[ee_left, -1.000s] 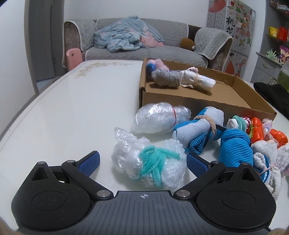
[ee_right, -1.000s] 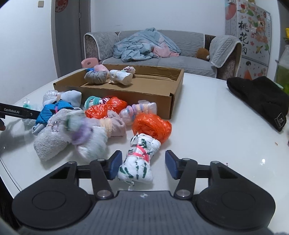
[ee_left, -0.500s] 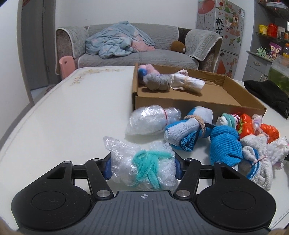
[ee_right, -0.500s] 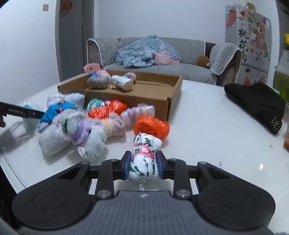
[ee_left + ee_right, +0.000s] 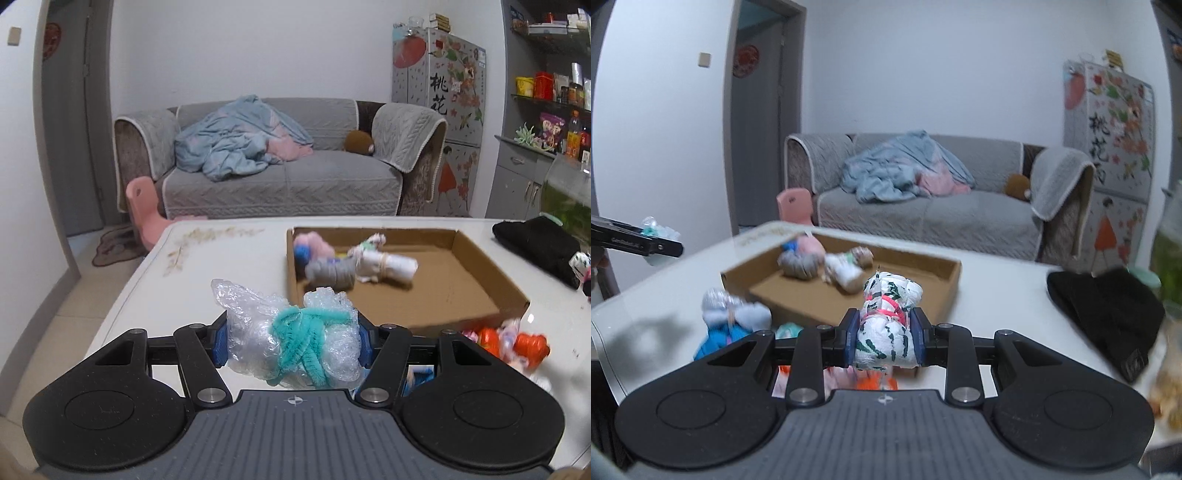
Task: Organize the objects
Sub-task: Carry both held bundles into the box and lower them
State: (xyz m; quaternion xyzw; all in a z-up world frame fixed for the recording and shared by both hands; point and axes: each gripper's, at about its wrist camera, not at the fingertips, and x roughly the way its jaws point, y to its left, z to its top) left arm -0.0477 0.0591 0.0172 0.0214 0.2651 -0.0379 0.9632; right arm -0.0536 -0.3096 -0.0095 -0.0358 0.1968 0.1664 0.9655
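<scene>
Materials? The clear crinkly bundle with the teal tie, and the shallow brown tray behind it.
Clear crinkly bundle: looks like bubble wrap or thin plastic film, glossy and see-through; its teal tie looks like fuzzy chenille. Shallow brown tray: corrugated cardboard by its matte brown walls and folded corners.

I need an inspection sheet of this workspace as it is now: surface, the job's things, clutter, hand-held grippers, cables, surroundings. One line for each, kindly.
Surface: white table, glossy, with a faint floral print near its far edge.
Job's things: cardboard box open, a few tied bundles at its far left corner; more bundles lie on the table before it.
Clutter: black cloth on the table, right of the box.
Grippers: left hand-held gripper shut on a bubble-wrap bundle; right hand-held gripper shut on a white patterned bundle.
Cables: nothing seen.
Surroundings: grey sofa with a blue blanket, decorated fridge, shelves.
</scene>
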